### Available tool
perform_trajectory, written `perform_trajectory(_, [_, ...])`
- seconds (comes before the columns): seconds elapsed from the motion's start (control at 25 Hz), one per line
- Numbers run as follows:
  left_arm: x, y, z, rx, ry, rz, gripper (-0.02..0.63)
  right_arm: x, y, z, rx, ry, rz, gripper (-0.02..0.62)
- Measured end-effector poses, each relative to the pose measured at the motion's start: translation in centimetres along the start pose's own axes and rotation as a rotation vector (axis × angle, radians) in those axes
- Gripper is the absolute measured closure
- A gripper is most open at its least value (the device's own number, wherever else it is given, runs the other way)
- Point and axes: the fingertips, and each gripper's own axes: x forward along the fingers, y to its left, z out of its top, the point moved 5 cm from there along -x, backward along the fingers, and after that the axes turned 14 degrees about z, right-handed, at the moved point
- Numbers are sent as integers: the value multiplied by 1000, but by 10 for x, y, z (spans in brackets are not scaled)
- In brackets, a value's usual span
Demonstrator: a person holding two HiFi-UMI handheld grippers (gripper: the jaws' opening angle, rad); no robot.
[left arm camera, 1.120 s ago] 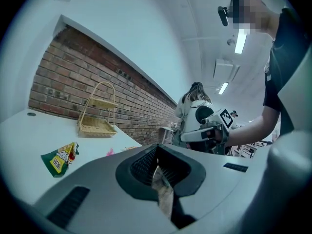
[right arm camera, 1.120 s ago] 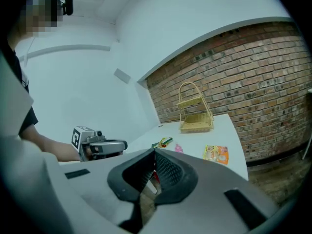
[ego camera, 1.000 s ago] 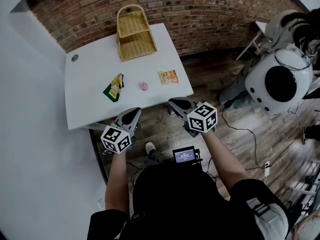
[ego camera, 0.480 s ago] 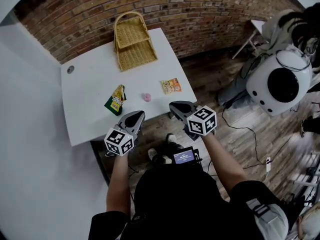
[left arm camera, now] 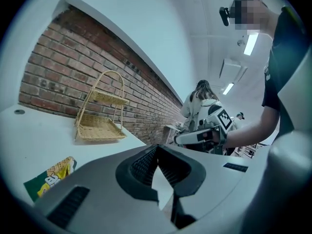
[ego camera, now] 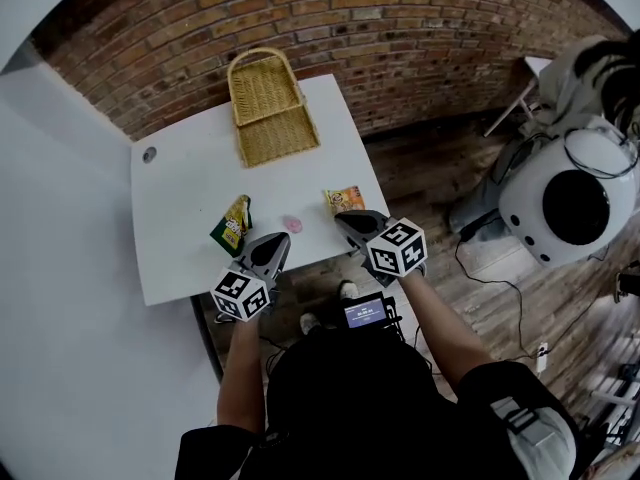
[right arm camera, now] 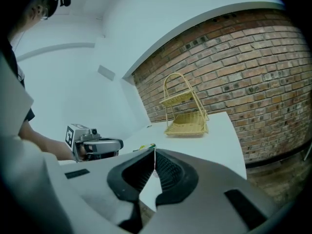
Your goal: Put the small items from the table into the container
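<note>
A two-tier wicker basket [ego camera: 268, 108] stands at the far end of the white table [ego camera: 180, 188], against the brick wall. Three small items lie near the table's near edge: a green and yellow packet [ego camera: 233, 225], a small pink item [ego camera: 292, 224] and an orange packet [ego camera: 344, 199]. My left gripper [ego camera: 272, 246] is shut and empty at the near edge, just short of the green packet [left arm camera: 48, 177]. My right gripper [ego camera: 350, 220] is shut and empty beside the orange packet. Both gripper views show the basket [left arm camera: 100, 116] [right arm camera: 185, 108] ahead.
A brick wall [ego camera: 400, 38] backs the table. A white round machine [ego camera: 570, 198] and cables sit on the wooden floor at the right. A cable hole [ego camera: 149, 154] marks the table's far left. A small screen [ego camera: 367, 313] hangs at the person's chest.
Both grippers have moved forward from below the table's near edge up to it, nearer the small items. Their jaws stayed shut.
</note>
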Motion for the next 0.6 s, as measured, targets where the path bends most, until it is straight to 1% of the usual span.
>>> perform_trajectory(0.32, [25,-1,7,-34,-14,61,597,0,-33,8,21,2,79,583])
perform_trajectory(0.48, [23,2,11,-52,-22,67,597,6,-35,13,23,7,84,583])
perform_trajectory(0.6, [22,6,13,-50,-23,62,597,12,-33,18,11,6,75,583])
